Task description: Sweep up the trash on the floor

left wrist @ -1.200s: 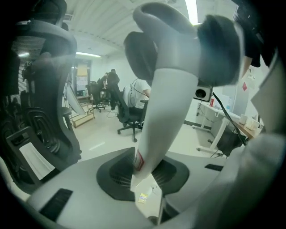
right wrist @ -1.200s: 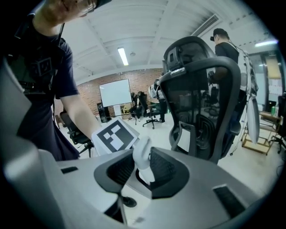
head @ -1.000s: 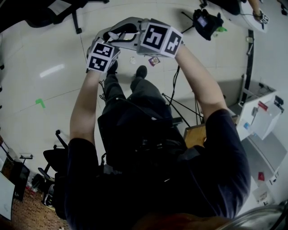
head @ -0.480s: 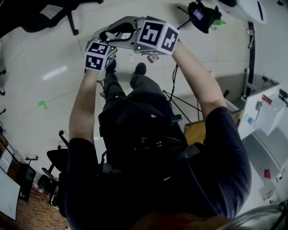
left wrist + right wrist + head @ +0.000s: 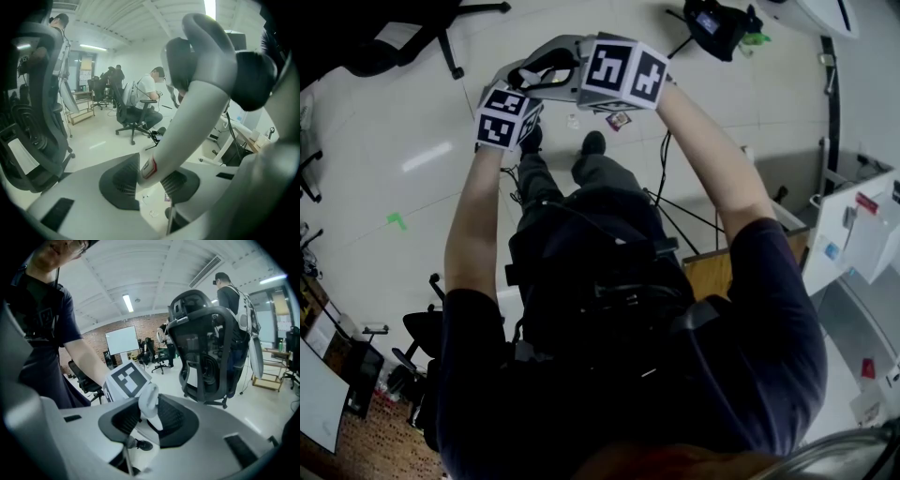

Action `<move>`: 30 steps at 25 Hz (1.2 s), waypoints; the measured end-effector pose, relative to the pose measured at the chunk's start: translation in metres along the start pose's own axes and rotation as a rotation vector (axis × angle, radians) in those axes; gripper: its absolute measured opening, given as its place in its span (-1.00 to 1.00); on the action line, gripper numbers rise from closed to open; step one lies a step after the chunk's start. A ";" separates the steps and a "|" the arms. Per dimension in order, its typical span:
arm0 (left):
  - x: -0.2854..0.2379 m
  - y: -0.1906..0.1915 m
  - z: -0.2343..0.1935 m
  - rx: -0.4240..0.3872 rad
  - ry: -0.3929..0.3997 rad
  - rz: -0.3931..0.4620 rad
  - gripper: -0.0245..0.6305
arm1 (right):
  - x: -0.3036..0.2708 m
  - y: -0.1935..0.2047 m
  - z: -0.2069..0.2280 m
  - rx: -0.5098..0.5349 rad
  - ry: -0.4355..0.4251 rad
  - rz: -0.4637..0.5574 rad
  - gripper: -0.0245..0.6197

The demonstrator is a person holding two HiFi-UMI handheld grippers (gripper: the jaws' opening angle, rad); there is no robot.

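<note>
Gleaming pale tiles make up the floor (image 5: 384, 112), which fills the head view around the person's shoes (image 5: 593, 143). Trash (image 5: 619, 120) lies on it just ahead of the shoes: a dark wrapper with a white scrap (image 5: 573, 122) near it. A green mark (image 5: 396, 221) sits well apart, to the left. Black chairs (image 5: 394, 33) stand at the upper left, and white furniture (image 5: 862, 234) lines the right side.

Both grippers are raised side by side above the trash, on one white handle (image 5: 187, 122). The left gripper (image 5: 150, 180) has the handle between its pads, filling the gap. Its jaws have just been opening, and they press on the handle at a wide spread. The right gripper (image 5: 147, 420) is clamped on the handle's rounded end.

Seen from the gripper views, the room is a long office. It has a white ceiling with strip lights (image 5: 127, 302) and a brick wall (image 5: 145, 322) carrying a whiteboard (image 5: 121, 341). A tall black chair (image 5: 206, 348) stands close by, and people (image 5: 147, 91) sit further off.
</note>
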State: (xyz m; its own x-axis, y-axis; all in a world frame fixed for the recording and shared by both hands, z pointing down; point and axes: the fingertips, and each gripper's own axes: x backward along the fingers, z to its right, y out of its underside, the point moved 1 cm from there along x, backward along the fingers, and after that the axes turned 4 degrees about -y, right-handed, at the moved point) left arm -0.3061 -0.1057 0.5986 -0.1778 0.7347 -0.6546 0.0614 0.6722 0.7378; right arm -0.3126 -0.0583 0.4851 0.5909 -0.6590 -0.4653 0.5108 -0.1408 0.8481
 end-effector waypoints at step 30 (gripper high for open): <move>-0.003 -0.010 0.055 0.159 -0.001 0.016 -0.58 | 0.043 0.012 -0.031 -0.001 -0.006 -0.032 -0.52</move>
State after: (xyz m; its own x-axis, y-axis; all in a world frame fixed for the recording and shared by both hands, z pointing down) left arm -0.2526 -0.1091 0.5842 -0.1750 0.7452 -0.6435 0.2193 0.6667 0.7124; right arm -0.2616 -0.0655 0.4670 0.5707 -0.6586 -0.4905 0.5301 -0.1607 0.8326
